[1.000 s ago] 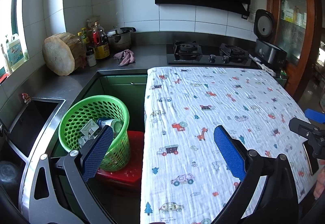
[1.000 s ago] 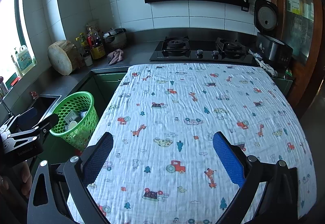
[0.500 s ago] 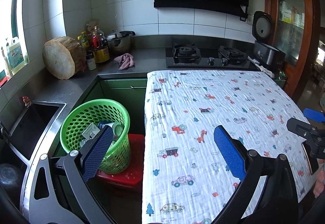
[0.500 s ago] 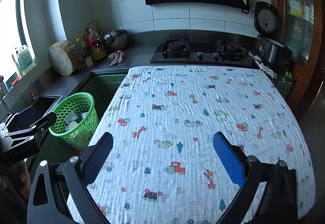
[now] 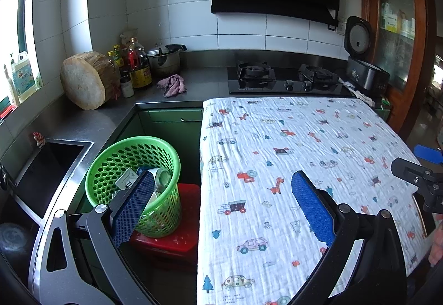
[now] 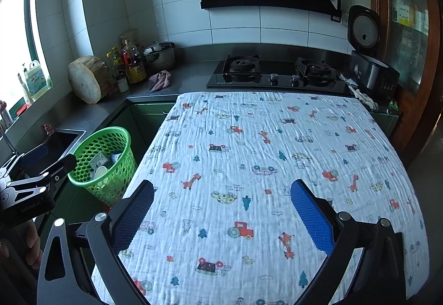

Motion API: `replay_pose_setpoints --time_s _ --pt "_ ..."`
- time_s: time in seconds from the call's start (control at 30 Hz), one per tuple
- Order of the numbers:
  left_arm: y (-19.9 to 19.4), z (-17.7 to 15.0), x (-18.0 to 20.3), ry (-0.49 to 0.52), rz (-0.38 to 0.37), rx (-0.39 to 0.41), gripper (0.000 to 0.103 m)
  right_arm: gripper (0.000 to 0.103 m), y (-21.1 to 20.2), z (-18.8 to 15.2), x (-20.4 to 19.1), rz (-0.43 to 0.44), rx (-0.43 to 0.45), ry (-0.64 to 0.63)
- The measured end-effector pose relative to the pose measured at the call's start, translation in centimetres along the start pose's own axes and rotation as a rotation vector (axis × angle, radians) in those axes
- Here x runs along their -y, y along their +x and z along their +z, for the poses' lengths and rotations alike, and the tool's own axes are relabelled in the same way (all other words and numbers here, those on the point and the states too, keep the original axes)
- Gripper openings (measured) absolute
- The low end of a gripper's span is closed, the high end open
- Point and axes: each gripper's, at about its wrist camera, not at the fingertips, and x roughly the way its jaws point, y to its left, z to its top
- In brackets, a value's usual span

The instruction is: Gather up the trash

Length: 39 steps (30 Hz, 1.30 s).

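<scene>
— Grippers, item one: left gripper [image 5: 221, 205] and right gripper [image 6: 221, 211], condition?
— Both spread wide, holding nothing.
— Trash [image 5: 151, 180]?
— Inside green basket [image 5: 110, 166], on red stool [image 5: 177, 238] beside the cloth-covered table's [image 6: 277, 166] left edge.

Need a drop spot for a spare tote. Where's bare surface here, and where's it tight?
Free: the whole printed cloth, stove edge to near edge; the counter stretch between the pink rag and stove. Crowded: back left corner with wood block, bottles, pot. The green basket already holds trash.
</scene>
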Motion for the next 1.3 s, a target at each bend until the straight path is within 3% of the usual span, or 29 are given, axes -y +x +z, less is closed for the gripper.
replay_pose_setpoints --time_s 1.3 --pt "-0.07 0.25 -0.03 0.001 0.001 0.003 0.098 0.096 0.22 -0.01 0.16 0.011 0.003 0.003"
